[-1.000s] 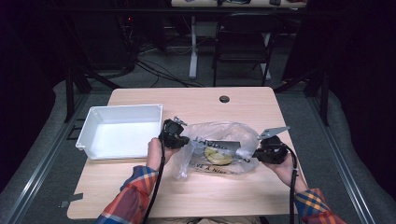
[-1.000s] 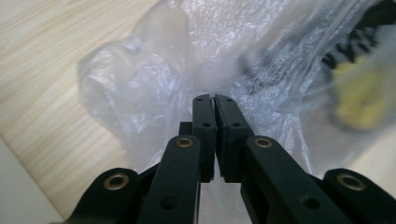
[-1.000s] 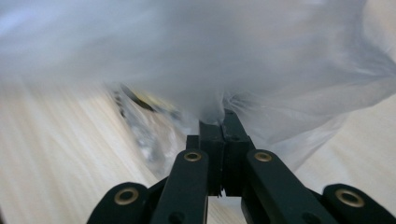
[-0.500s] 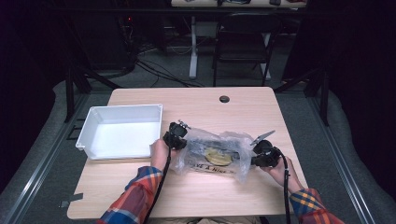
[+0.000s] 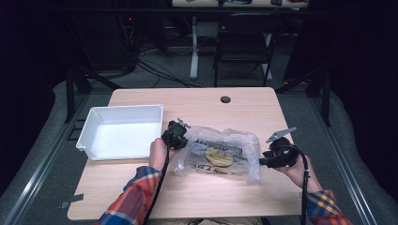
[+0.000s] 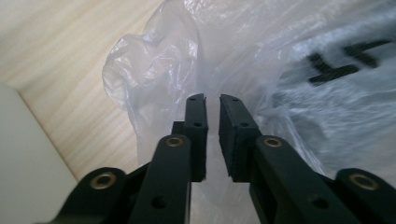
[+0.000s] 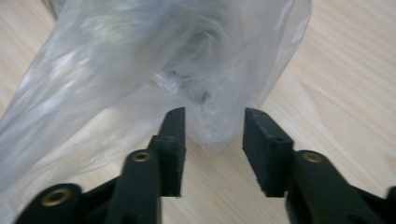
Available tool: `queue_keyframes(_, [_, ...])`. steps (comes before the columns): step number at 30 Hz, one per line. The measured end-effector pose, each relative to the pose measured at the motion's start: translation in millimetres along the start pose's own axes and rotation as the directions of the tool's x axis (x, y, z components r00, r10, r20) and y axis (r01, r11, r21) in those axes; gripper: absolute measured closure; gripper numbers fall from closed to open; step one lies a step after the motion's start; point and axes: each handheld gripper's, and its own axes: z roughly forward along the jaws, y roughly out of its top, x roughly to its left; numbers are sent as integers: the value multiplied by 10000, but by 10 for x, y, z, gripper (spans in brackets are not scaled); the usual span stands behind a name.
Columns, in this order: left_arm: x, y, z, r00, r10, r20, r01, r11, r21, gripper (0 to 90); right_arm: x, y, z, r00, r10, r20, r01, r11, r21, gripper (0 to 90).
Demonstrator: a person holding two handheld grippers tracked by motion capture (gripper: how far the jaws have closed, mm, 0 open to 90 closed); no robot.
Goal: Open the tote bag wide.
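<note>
Two grippers sit at either end of a clear plastic bag [image 5: 218, 152] that lies crumpled on the wooden table [image 5: 244, 105], just to the right of the white tray [image 5: 119, 131]. The bag has black lettering and a yellow round mark showing through its film. The left gripper [image 5: 180, 136] is at the end of the bag nearest the tray. In its own view its jaws have just been opening and stand a narrow slit apart, with the bag's film [image 6: 261, 70] lying under and ahead of the tips; no plastic is pinched between the pads [image 6: 196, 121]. The right gripper [image 5: 265, 161] is just off the bag's far end, away from the tray. Its jaws have also just been opening and now stand clearly apart, the puckered tip of the bag [image 7: 215, 130] reaching in between them without either pad [image 7: 261, 140] pressing on it. Both hands wear plaid sleeves [image 5: 133, 197]. A small dark disc [image 5: 225, 99] sits on the table beyond the bag, well apart from it.
</note>
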Motion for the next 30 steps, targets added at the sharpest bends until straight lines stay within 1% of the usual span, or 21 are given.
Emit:
queue_keyframes(1, [-10,4,-44,10000,-24,51,25,9998,-185,748,-8,-1,-49,10000,22,-57,-22,10000,-36,536])
queue_keyframes(3, [-16,19,-144,9997,-8,234,16,9994,-336,692,-32,-5,-142,9999,-24,-103,23,9999,-132,515])
queue_keyframes(4, [-20,21,-191,9993,-59,365,78,9987,-511,648,-52,0,-233,10000,37,11,-37,9992,-407,505])
queue_keyframes(5, [-20,26,-237,9988,-85,480,114,9981,-606,648,-52,0,-233,10000,37,11,-37,9992,-407,505])
queue_keyframes(6, [-27,28,-285,9984,-141,550,181,9972,-719,615,-60,9,-280,10000,58,-13,-59,9982,-601,500])
queue_keyframes(8, [-50,27,-386,9972,-99,746,168,9956,-922,590,-54,49,-369,9999,128,36,-124,9948,-1011,477])
queue_keyframes(9, [-68,29,-436,9964,-57,849,141,9951,-981,558,-48,80,-410,9999,77,-82,-86,9932,-1165,468])
queue_keyframes(12, [-152,32,-570,9945,192,1029,-67,9927,-1205,523,36,207,-501,9999,-54,-138,31,9866,-1631,427])
queue_keyframes(13, [-188,32,-609,9929,289,1151,-144,9920,-1255,519,68,259,-519,9999,-137,-98,118,9840,-1777,424])
queue_keyframes(15, [-271,19,-665,9889,550,1379,-369,9908,-1305,517,132,367,-532,9992,-338,-237,284,9794,-2000,410])
queue_keyframes(18, [-410,-33,-654,9817,1071,1575,-900,9897,-1115,516,207,499,-501,9983,-526,-250,463,9768,-2091,407])
queue_keyframes(19, [-455,-57,-619,9815,1145,1533,-1001,9901,-984,516,221,540,-476,9984,-531,-193,481,9781,-2027,417])
queue_keyframes(21, [-507,-104,-536,9775,1323,1644,-1205,9895,-801,501,245,621,-393,9986,-523,-90,498,9820,-1823,424])
queue_keyframes(22, [-529,-121,-492,9783,1303,1613,-1207,9904,-679,501,251,658,-345,9984,-556,-120,527,9840,-1703,429])
queue_keyframes(24, [-555,-131,-414,9785,1404,1510,-1333,9895,-559,495,255,712,-252,9984,-527,-190,495,9886,-1424,460])
queue_keyframes(25, [-566,-131,-379,9829,1380,1219,-1333,9900,-462,493,252,740,-177,9984,-543,-140,521,9902,-1294,505])
queue_keyframes(26, [-581,-129,-346,9845,1557,804,-1541,9877,-258,493,246,754,-123,9986,-511,-157,489,9918,-1179,586])
queue_keyframes(27, [-585,-132,-313,9841,1652,655,-1647,9863,-130,503,242,759,-69,9984,-560,-90,545,9913,-1195,685])
queue_keyframes(28, [-583,-137,-280,9852,1566,695,-1567,9876,-40,517,236,756,-16,9982,-597,-25,589,9902,-1270,777])
queue_keyframes(29, [-577,-145,-247,9844,1583,763,-1591,9872,58,535,228,749,47,9986,-534,4,530,9901,-1297,828])
queue_keyframes(30, [-575,-153,-212,9841,1636,690,-1650,9862,154,546,219,736,112,9990,-443,49,446,9916,-1216,860])
